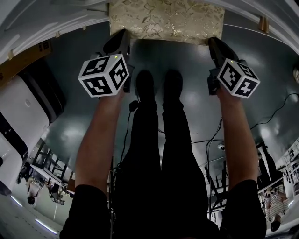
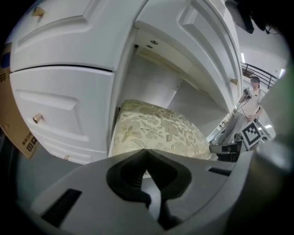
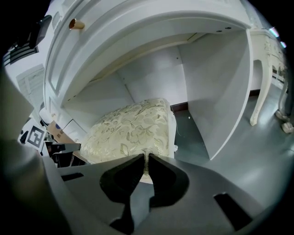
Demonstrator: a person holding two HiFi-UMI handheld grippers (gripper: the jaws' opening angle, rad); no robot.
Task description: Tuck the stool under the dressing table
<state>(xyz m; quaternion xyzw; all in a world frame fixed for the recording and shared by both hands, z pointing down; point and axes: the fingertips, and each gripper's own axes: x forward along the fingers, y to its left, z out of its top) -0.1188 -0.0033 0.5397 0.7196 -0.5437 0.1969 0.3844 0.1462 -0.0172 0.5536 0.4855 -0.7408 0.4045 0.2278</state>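
Observation:
The stool (image 1: 166, 21), with a gold floral cushion, stands in the kneehole of the white dressing table (image 1: 261, 9). My left gripper (image 1: 117, 43) points at the cushion's near left corner and my right gripper (image 1: 216, 46) at its near right corner. In the left gripper view the stool (image 2: 156, 131) fills the gap under the dressing table (image 2: 59, 92), and the left gripper (image 2: 146, 149) is shut, tips at the cushion's edge. In the right gripper view the right gripper (image 3: 147, 157) shows only a hairline slit, against the stool (image 3: 133, 131). Whether fabric is pinched I cannot tell.
The person's legs and black shoes (image 1: 159, 84) stand on the dark floor between my arms. A cardboard box (image 2: 18, 133) leans beside the drawers at left. A white case (image 1: 18, 116) stands at the left and cables (image 1: 275, 114) lie at the right. A curved table leg (image 3: 257, 92) stands right of the kneehole.

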